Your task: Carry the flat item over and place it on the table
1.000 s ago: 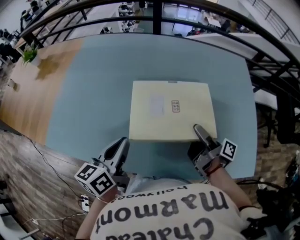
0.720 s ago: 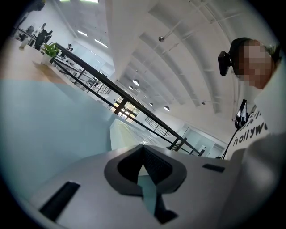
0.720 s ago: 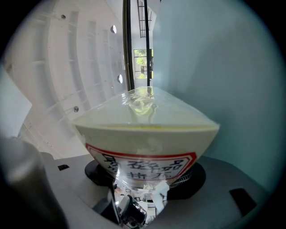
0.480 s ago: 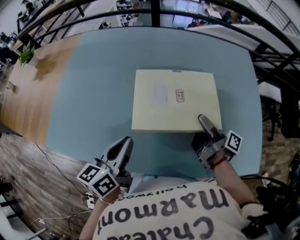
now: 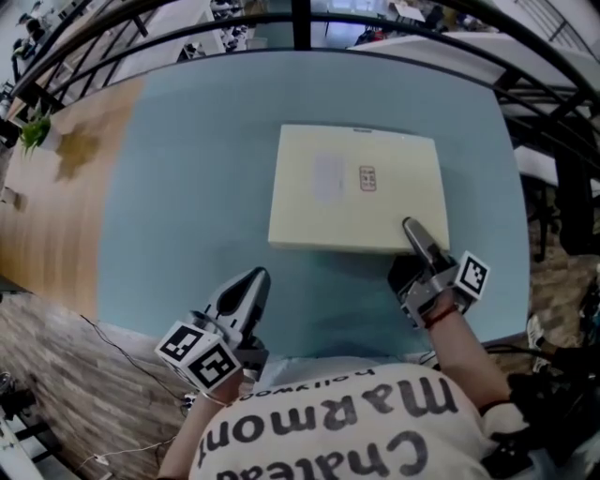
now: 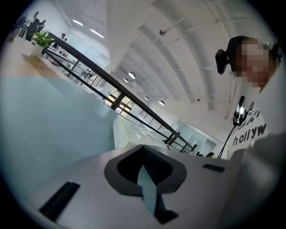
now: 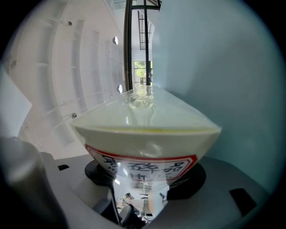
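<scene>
A flat cream box (image 5: 356, 187) with a small red-and-white label lies level over the light blue table (image 5: 187, 169). Whether it rests on the table or hangs just above it, I cannot tell. My right gripper (image 5: 412, 232) is shut on the box's near right corner, one jaw on top, the other hidden beneath. In the right gripper view the box's edge (image 7: 147, 134) fills the space between the jaws. My left gripper (image 5: 248, 286) hangs apart from the box, above the table's near edge, shut and holding nothing. The left gripper view shows the gripper (image 6: 145, 172) and the box (image 6: 127, 132) far ahead.
A wooden tabletop (image 5: 47, 206) with a small green plant (image 5: 36, 131) adjoins the blue one on the left. A black railing (image 5: 300, 19) runs behind the table. A dark chair (image 5: 562, 216) stands off the right edge. Cables lie on the brick-pattern floor (image 5: 56, 375).
The box and my right gripper have moved farther in over the table, away from the person. My left gripper has followed a little forward, still apart from the box.
</scene>
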### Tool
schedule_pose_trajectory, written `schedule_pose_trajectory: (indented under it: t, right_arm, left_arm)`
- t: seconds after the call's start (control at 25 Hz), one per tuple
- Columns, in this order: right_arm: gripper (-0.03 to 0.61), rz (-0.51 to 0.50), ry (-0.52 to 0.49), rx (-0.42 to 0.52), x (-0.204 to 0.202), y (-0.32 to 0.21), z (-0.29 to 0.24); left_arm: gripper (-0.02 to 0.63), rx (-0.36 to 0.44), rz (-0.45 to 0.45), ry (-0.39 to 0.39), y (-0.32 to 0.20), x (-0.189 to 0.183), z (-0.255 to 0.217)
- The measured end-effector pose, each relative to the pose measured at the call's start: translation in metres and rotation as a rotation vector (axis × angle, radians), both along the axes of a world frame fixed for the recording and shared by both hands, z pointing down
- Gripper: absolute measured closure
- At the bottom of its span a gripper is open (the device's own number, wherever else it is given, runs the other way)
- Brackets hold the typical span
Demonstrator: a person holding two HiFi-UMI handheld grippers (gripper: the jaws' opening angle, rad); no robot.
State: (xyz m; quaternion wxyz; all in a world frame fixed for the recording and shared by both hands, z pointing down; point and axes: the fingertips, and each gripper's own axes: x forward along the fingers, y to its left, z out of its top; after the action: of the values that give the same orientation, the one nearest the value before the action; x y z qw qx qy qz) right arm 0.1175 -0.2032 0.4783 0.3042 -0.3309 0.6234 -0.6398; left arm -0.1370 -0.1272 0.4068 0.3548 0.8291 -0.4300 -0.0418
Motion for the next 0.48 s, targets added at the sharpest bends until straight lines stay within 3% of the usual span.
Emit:
schedule_pose_trajectory:
  t: [0.48]
  right_arm:
    - [0.275,0.011,0.018,-0.015,-0.002,0.0039,-0.0004]
  left_arm:
    - [0.612,-0.023,0.026,0.007,-0.0067,0.0006,-0.0015]
